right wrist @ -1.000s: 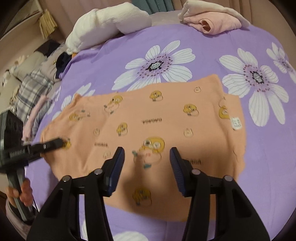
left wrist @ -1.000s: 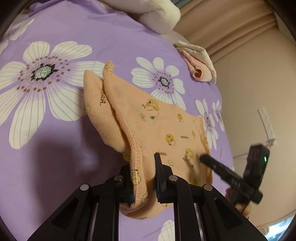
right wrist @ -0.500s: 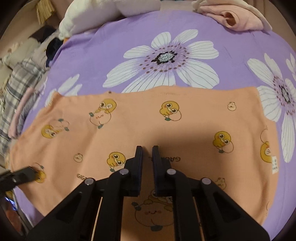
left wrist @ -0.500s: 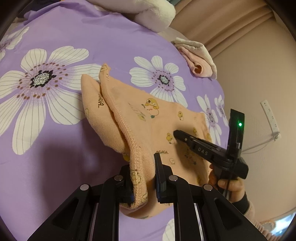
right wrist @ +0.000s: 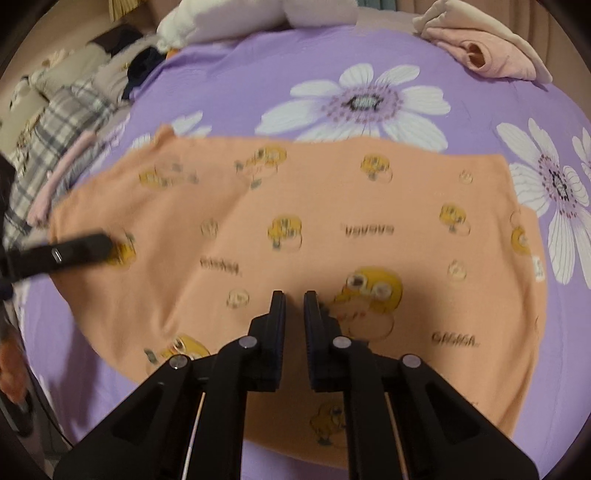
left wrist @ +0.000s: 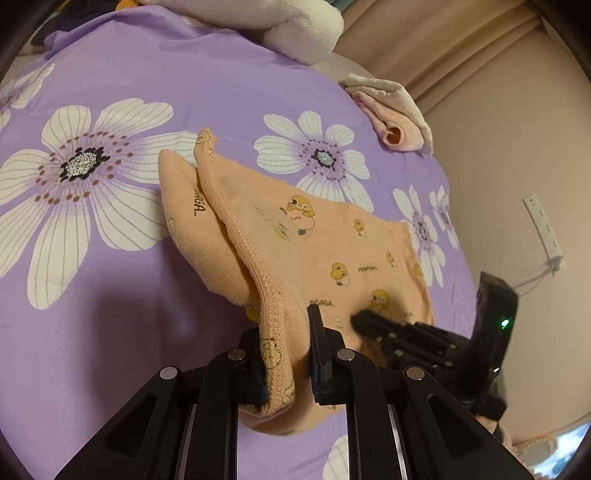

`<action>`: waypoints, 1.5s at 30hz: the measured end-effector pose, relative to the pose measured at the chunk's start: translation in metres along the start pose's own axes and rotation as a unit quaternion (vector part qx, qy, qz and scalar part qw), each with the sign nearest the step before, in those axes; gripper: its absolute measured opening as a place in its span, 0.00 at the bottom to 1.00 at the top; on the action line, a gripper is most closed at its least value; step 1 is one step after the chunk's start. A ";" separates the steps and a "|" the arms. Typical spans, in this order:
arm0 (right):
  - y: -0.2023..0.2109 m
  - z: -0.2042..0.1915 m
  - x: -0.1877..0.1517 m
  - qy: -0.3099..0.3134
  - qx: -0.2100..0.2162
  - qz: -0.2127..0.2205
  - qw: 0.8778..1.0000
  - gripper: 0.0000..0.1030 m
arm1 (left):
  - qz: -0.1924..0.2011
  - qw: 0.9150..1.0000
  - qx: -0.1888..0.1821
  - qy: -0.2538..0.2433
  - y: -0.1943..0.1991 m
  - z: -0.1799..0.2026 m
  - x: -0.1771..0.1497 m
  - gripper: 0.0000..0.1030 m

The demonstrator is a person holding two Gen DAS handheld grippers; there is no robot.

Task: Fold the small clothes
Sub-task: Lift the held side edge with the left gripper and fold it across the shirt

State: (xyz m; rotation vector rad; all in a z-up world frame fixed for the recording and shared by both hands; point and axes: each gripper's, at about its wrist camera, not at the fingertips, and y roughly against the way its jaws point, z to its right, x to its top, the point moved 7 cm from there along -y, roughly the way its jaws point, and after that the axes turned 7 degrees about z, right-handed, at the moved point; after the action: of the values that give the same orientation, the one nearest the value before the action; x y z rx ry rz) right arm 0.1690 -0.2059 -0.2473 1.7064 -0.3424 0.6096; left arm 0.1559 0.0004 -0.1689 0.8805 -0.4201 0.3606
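Your left gripper [left wrist: 286, 354] is clamped on the stitched hem of the orange garment [left wrist: 332, 251], lifting that edge into a raised double fold off the purple flowered bedspread [left wrist: 110, 295]. Your right gripper [right wrist: 294, 314] has its fingers drawn nearly together with only a narrow gap showing; no cloth is visible between them, and the tips sit low over the garment's near-middle, by the large yellow duck print [right wrist: 373, 288]. Contact with the fabric: cannot tell. From the right wrist view, the orange garment [right wrist: 332, 229] lies spread flat across the bedspread [right wrist: 258, 74], and the left gripper's finger [right wrist: 74, 251] shows at the garment's left edge. This view is motion-blurred. A folded pink-and-cream garment [right wrist: 484, 51] rests at the far right of the bed, well apart. White plush bedding [right wrist: 229, 18] lies at the far edge; plaid fabric [right wrist: 55, 129] is off to the left.
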 end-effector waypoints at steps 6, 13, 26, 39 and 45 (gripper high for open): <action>0.012 -0.002 -0.006 -0.004 0.005 0.005 1.000 0.10 | 0.003 1.000 0.005 -0.009 0.003 0.004 -0.001 0.13; 0.023 -0.015 -0.026 0.010 0.017 -0.002 1.000 0.11 | 0.003 1.000 0.008 -0.012 0.003 0.005 0.000 0.13; 0.029 -0.009 -0.033 -0.005 0.024 0.001 1.000 0.13 | 0.008 1.000 0.008 -0.024 0.005 0.024 0.005 0.13; 0.052 0.023 -0.023 -0.058 0.029 0.034 0.997 0.13 | 0.011 0.998 -0.001 -0.067 -0.001 0.069 0.016 0.13; 0.055 0.058 -0.022 -0.120 0.029 0.040 0.991 0.13 | 0.006 0.995 -0.012 -0.100 -0.010 0.099 0.016 0.13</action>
State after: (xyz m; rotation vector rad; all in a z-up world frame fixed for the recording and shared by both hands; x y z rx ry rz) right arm 0.1333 -0.2769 -0.2224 1.8335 -0.5719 0.4758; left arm 0.1537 -0.0823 -0.1117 0.8935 -0.6131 0.2780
